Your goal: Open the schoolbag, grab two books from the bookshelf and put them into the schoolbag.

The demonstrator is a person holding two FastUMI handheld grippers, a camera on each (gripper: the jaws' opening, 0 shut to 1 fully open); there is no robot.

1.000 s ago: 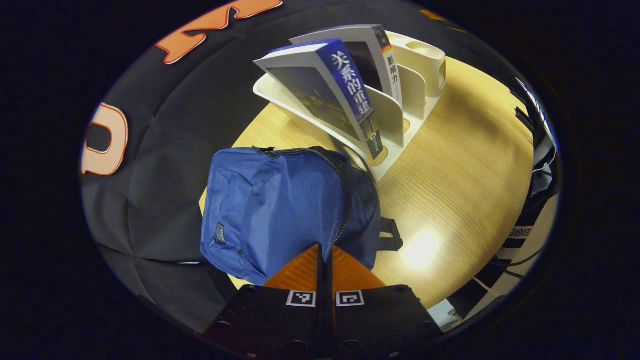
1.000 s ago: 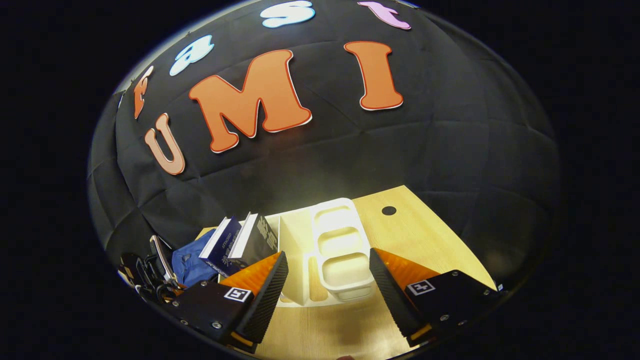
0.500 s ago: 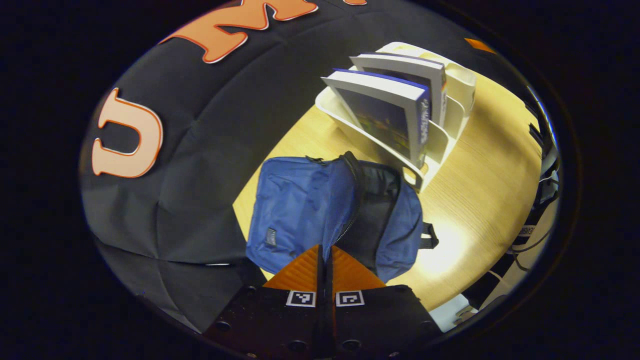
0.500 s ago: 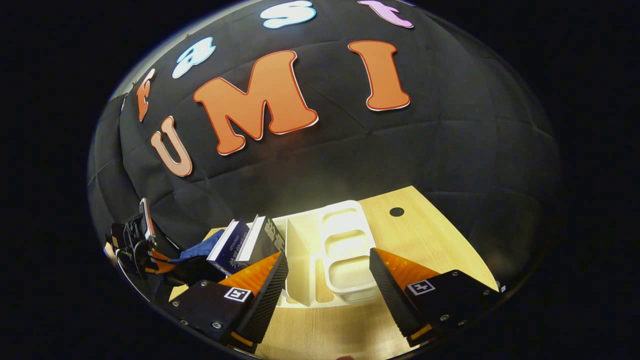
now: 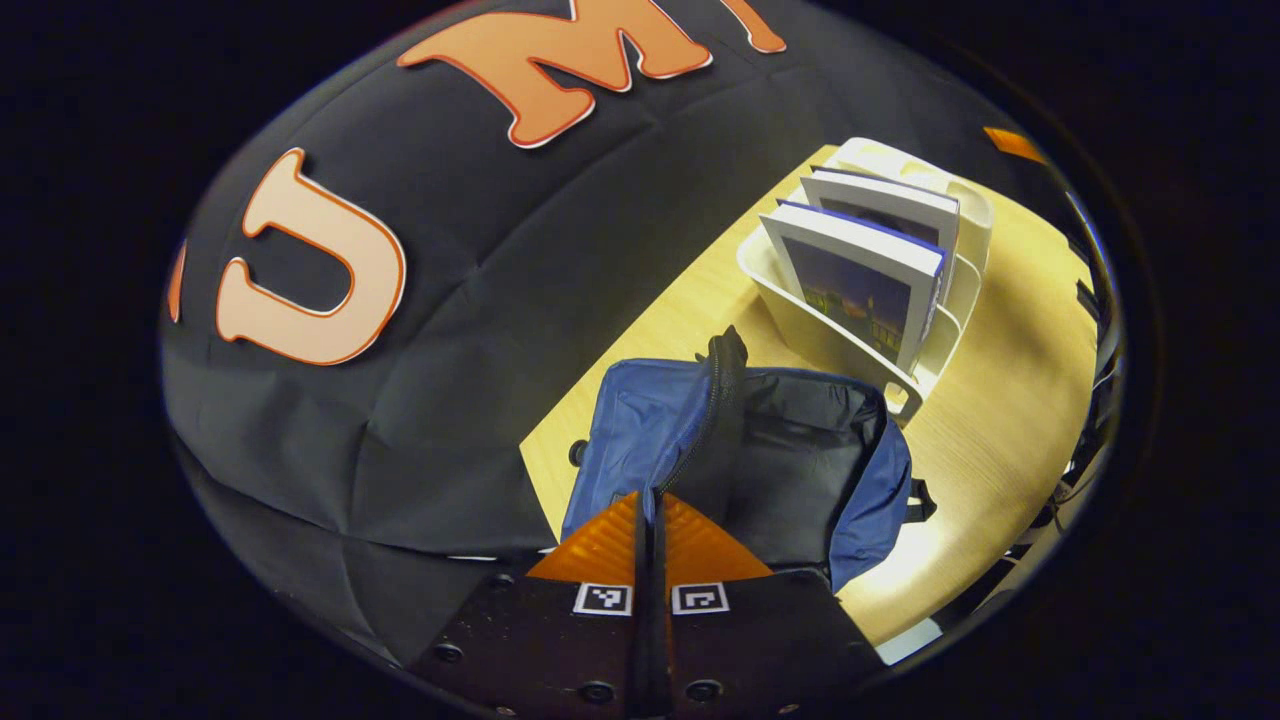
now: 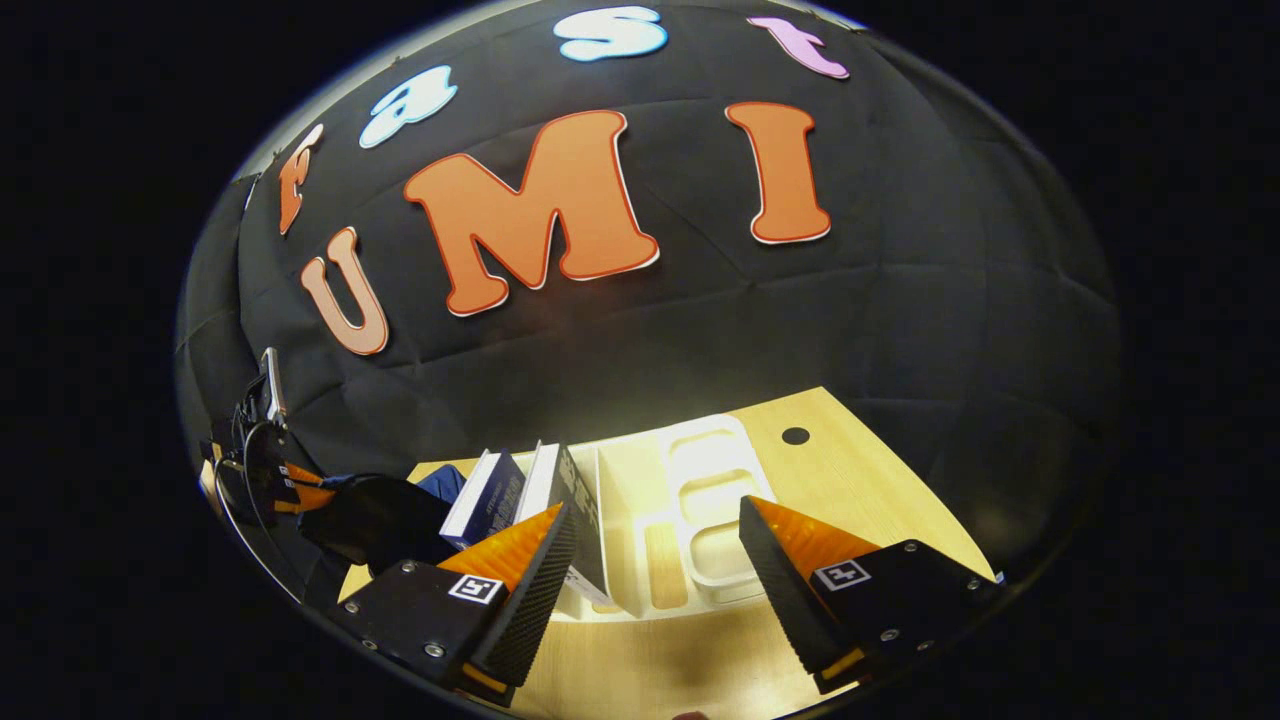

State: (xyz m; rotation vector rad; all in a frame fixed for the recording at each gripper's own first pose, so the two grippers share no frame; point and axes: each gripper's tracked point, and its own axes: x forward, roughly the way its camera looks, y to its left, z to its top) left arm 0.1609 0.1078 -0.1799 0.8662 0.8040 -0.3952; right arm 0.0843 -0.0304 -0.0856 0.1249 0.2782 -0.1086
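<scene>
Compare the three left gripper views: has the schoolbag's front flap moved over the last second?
Yes. The schoolbag front flap has swung away from the white bookshelf, pulled by the shut left gripper, so the dark lining now gapes open.

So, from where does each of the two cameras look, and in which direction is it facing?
Left gripper view: rides on the left gripper, raised, looking down at the opened schoolbag and the bookshelf with two books; its fingers are shut on the bag's zipper edge.
Right gripper view: rides on the right gripper, low over the table, facing the wall; its fingers are open.
Shared: schoolbag, bookshelf, books, table.
</scene>
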